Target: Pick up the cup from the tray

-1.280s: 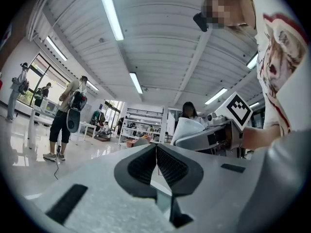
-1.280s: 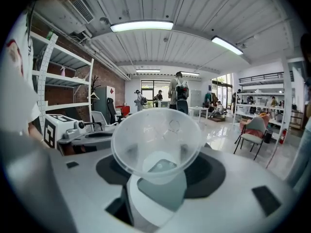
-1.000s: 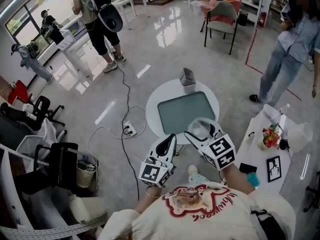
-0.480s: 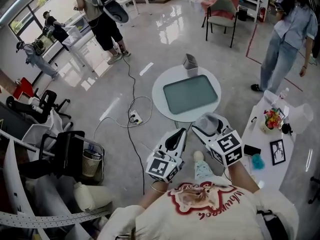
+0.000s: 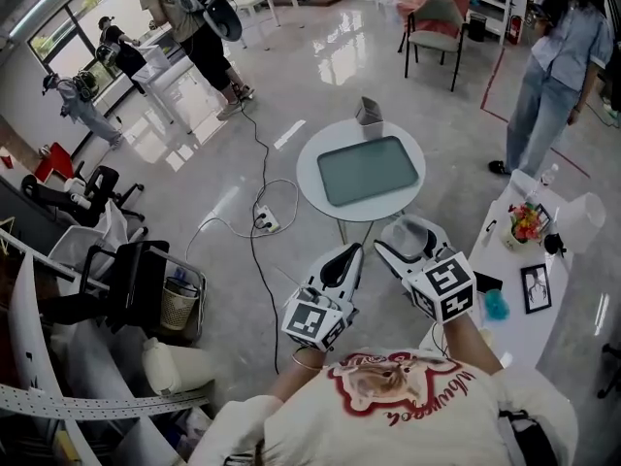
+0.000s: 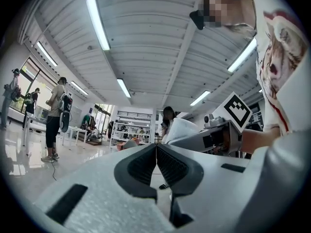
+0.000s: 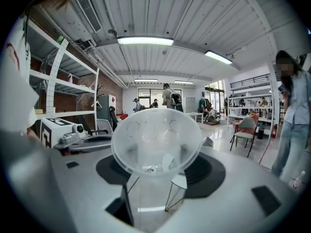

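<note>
A clear plastic cup point(image 5: 411, 237) sits between the jaws of my right gripper point(image 5: 406, 248), which is shut on it and held off the table. In the right gripper view the cup point(image 7: 156, 139) fills the middle, its mouth facing the camera, with the right gripper point(image 7: 156, 171) closed around its base. My left gripper point(image 5: 350, 256) is beside it, shut and empty; in its own view the left gripper point(image 6: 156, 147) shows pads pressed together. The grey-green tray point(image 5: 369, 170) lies bare on the round white table point(image 5: 312, 165), well ahead of both grippers.
A grey box point(image 5: 369, 112) stands at the table's far edge. A white side table point(image 5: 519, 304) with small items is at the right. A cable and power strip point(image 5: 266, 224) lie on the floor at the left. A chair point(image 5: 433, 19) and several people stand farther off.
Both grippers and the view have drawn back from the round table, which now lies farther ahead. The cup stays in the right gripper; the left stays shut.
</note>
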The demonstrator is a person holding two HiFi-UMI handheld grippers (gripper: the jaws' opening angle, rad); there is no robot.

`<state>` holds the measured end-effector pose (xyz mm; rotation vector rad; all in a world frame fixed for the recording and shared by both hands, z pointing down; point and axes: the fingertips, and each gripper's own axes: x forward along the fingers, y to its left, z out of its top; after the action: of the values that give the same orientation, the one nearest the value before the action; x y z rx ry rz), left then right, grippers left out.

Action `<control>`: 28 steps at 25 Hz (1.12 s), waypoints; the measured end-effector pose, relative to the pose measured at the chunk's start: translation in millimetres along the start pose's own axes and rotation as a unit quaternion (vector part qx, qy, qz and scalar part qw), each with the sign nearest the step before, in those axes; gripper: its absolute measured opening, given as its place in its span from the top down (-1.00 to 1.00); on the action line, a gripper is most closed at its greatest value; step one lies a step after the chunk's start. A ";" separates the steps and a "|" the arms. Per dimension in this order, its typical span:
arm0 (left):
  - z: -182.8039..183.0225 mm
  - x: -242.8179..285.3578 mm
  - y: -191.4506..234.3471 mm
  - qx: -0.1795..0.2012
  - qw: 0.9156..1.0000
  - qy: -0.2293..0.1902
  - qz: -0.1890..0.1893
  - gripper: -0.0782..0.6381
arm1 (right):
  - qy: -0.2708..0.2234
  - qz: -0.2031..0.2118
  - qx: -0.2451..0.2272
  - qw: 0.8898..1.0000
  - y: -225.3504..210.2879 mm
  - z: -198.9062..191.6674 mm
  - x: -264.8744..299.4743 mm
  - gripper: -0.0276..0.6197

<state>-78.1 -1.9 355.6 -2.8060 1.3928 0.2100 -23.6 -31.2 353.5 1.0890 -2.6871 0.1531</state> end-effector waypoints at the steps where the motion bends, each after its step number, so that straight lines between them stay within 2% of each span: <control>1: 0.8 0.6 -6.0 0.001 1.000 0.000 0.002 0.74 | -0.002 0.003 0.000 1.000 -0.2 -0.1 -6.4 0.00; 8: 10.5 2.9 -54.8 0.000 1.000 -0.015 0.021 0.74 | -0.003 0.015 -0.001 1.000 -6.4 -6.5 -58.2 0.00; 16: -0.9 -16.2 -119.1 -0.010 0.999 -0.012 0.041 0.74 | 0.000 0.035 -0.016 0.999 12.6 -29.0 -121.6 0.00; 20: -2.1 -32.7 -134.7 -0.014 0.998 -0.008 0.059 0.74 | 0.002 0.041 -0.035 0.999 26.7 -34.4 -138.6 0.00; 23: -3.5 -44.9 -142.4 -0.013 0.997 -0.006 0.069 0.74 | 0.003 0.050 -0.023 0.998 35.5 -42.0 -148.1 0.00; 28: -0.7 -65.9 -151.5 -0.008 0.997 -0.004 0.074 0.74 | 0.005 0.044 -0.015 0.999 46.8 -51.6 -162.7 0.00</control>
<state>2.7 142.2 355.5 -2.7128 1.6057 0.2332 66.0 121.2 361.1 0.9588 -2.7200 0.1322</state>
